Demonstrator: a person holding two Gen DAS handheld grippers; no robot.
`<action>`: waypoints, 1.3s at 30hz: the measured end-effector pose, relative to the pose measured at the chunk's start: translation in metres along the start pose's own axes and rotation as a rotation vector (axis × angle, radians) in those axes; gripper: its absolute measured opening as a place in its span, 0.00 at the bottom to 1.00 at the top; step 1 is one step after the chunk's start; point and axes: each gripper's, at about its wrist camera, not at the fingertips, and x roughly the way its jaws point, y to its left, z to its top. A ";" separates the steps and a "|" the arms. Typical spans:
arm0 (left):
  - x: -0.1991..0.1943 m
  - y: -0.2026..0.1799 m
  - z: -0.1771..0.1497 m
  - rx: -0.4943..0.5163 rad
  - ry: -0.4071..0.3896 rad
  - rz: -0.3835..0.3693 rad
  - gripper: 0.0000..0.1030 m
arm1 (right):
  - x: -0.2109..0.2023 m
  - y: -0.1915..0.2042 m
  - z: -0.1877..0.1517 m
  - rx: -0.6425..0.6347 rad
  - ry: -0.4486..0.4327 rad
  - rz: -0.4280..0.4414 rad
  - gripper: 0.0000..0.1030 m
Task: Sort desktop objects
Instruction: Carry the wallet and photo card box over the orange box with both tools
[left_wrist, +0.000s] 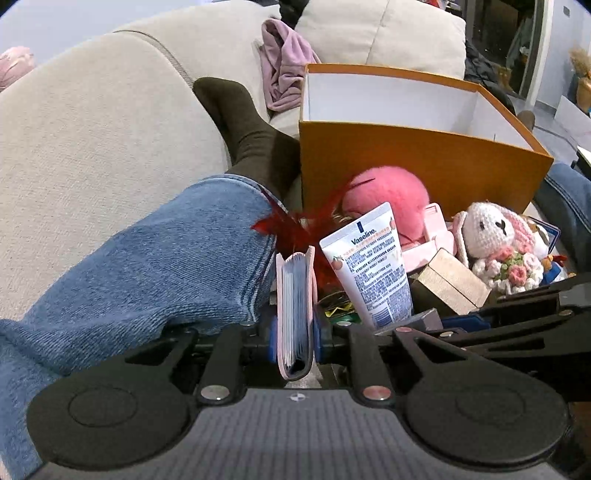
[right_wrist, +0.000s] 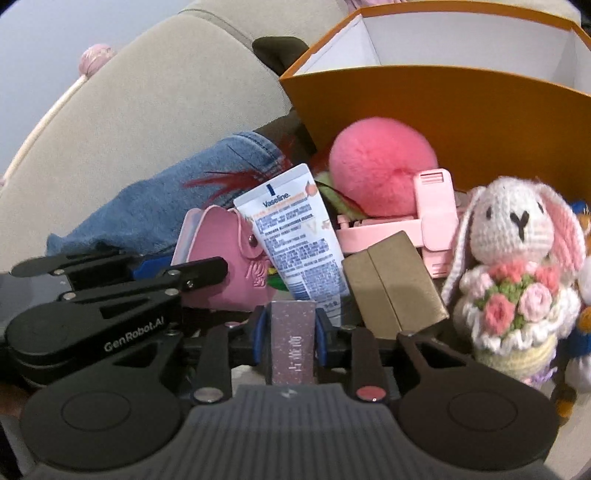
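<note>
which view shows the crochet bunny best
The right wrist view: the white crocheted bunny holding a pink flower bouquet appears large, face to base. The left wrist view shows it small and far right, its base hidden.

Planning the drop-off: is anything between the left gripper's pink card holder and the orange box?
Yes. The red feather, Vaseline tube and pink pompom lie between the card holder and the box.

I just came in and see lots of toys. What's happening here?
Someone is sorting a pile of small things with two handheld grippers. The left gripper has its jaws shut on a pink card wallet. The right gripper is clamped on a small glittery box. The Vaseline tube, pink pompom and crochet bunny lie beside the orange box.
</note>
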 end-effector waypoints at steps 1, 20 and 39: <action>-0.003 0.001 0.000 -0.008 0.006 0.000 0.19 | -0.002 0.001 0.001 0.003 0.005 0.016 0.24; -0.078 0.021 0.058 -0.100 -0.212 -0.137 0.19 | -0.119 0.017 0.063 -0.125 -0.285 -0.049 0.24; 0.001 -0.033 0.169 0.102 -0.210 -0.229 0.19 | -0.078 -0.045 0.171 -0.083 -0.307 -0.292 0.24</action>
